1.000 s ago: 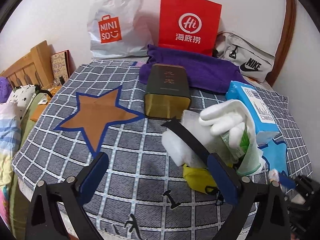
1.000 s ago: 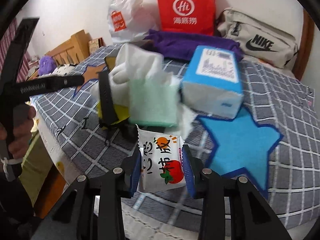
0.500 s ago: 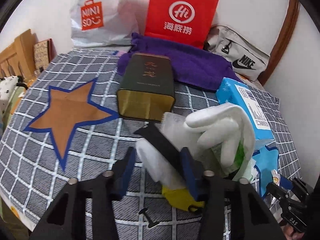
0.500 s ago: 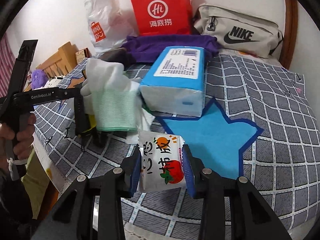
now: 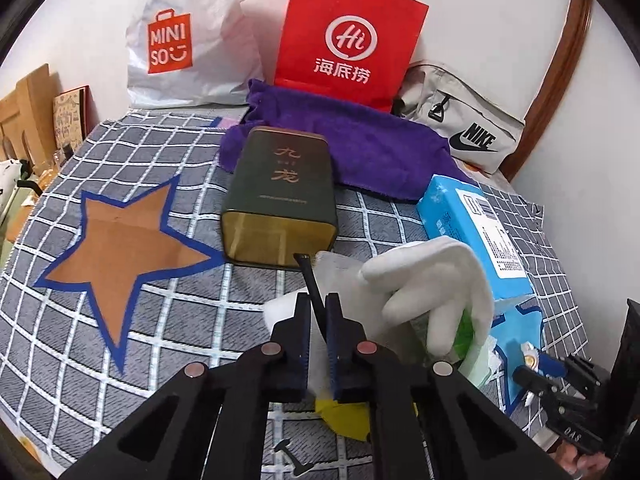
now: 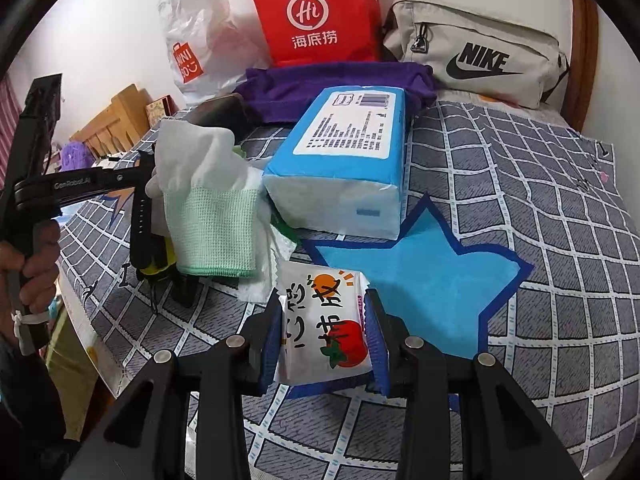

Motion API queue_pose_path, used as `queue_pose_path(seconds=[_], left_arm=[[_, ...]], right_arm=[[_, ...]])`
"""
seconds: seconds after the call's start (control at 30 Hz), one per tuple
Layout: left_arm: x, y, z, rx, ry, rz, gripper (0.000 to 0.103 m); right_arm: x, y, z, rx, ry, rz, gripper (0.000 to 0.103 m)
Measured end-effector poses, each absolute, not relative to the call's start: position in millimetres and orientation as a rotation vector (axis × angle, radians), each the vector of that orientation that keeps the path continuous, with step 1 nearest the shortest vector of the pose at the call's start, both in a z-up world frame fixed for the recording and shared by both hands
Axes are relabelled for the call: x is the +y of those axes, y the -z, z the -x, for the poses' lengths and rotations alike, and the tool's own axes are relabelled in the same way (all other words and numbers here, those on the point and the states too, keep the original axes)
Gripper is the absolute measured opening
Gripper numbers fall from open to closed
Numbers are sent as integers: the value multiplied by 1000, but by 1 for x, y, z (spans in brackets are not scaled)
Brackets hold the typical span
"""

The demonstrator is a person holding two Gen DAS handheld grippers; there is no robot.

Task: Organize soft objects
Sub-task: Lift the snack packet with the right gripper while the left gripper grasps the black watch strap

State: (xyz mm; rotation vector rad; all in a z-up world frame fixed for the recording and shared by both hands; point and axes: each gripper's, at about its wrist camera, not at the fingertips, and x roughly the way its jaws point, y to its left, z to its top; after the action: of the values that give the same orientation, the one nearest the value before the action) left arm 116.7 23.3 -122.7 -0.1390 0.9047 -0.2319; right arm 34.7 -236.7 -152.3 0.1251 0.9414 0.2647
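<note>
Left wrist view: the left gripper had just closed its jaws, pinching a thin black strap in front of the dark tin. A white glove lay right of the tin. The right gripper held a small tissue packet, jaws partly apart, well right of the tin.

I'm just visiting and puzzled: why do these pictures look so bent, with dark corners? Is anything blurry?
Both views are fisheye: black corners ring a round image. In the left wrist view the bedspread grid bows outward; in the right wrist view too. Light is soft and even, with little glare. The red bag lettering is crisp; the tissue pack is slightly soft.
</note>
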Motion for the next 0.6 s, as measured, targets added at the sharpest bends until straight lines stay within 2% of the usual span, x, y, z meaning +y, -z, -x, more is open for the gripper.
queue_pose_path(seconds=[0.23,0.5,0.57,0.6], left_arm=[[70,113,-110,888,129,162,5],[90,145,-119,1010,58,140,5],[88,149,-120,1039,60,147,7],[84,151,-119,1047,67,141,12]], right_arm=[[-236,149,-36,938,-248,-117,38],[-229,148,-37,950,-250,-93,38],[-228,148,-37,951,-251,-86,38],[-228,148,-38,952,-249,-81,38]])
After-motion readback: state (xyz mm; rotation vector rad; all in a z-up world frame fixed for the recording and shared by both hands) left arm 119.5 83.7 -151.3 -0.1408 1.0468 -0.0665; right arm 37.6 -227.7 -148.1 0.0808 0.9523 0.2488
